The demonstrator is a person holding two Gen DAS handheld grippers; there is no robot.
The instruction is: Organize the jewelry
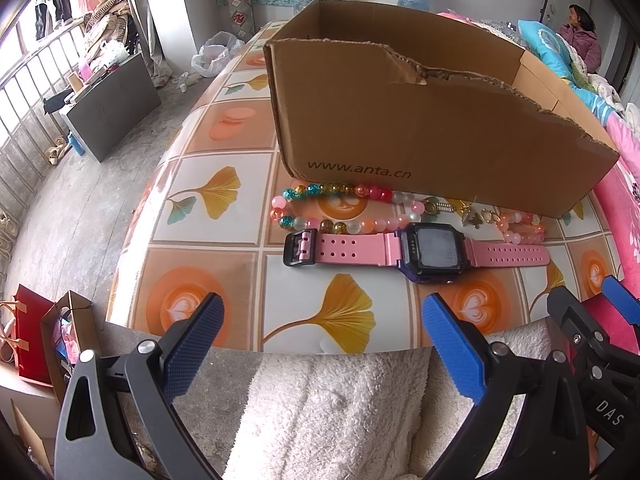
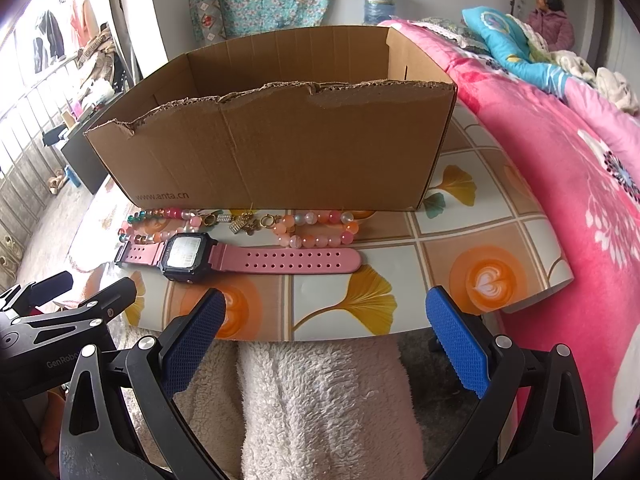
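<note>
Pink-strapped digital watch [image 1: 416, 250] lies flat on the tiled-print tabletop [image 1: 208, 152], just before the beaded bracelets [image 1: 336, 208] and torn brown cardboard box [image 1: 420, 128]. Left view: my left tongs [image 1: 324, 344] gape wide, empty; a careless grab could snag beads.

Right view: my right tongs [image 2: 324, 340] likewise spread, touching nothing; the slick strap may slip.

Grey concrete floor [image 1: 80, 208], barred windows [image 1: 24, 80] (daylit), pink floral bedding [image 2: 560, 168], clothes rack [image 2: 60, 36].

Pink watch [image 1: 416, 251] flat beside bead bracelets [image 1: 344, 210], before box [image 1: 420, 128].
</note>
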